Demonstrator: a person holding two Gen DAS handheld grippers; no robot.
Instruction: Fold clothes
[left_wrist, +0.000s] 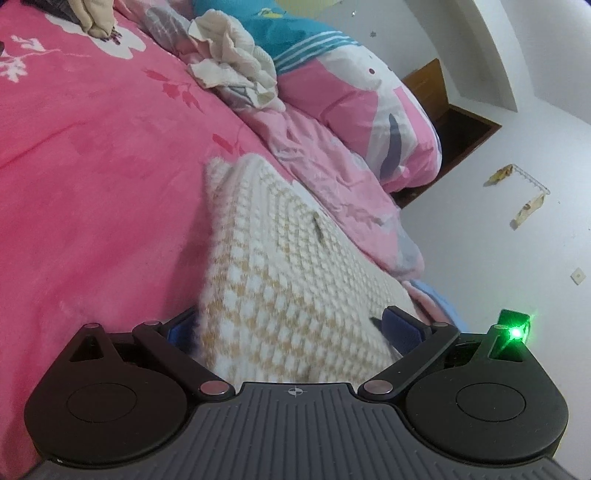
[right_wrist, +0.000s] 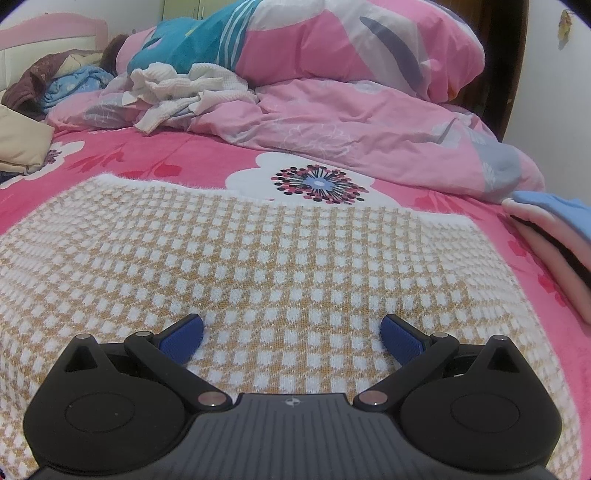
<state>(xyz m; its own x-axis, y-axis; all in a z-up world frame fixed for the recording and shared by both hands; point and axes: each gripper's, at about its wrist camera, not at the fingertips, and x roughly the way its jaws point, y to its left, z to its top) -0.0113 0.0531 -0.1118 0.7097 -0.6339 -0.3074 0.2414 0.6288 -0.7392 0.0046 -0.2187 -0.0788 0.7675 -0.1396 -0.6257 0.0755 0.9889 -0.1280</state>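
Beyond the checked knit (right_wrist: 258, 251), under both spread tongs (right_wrist: 291, 338) (left_wrist: 291, 328), a rumpled duvet (right_wrist: 369, 122) crowds the bed.

My left wrist view is rolled sideways, riding low and very close over the checked knit cloth (left_wrist: 280, 266), looking along it toward the pink duvet (left_wrist: 354, 110). My right wrist view sits level, just above that cloth (right_wrist: 258, 258), facing the same duvet (right_wrist: 369, 122). Both share cloth, duvet and white towel heap (left_wrist: 236, 55) (right_wrist: 184, 88).
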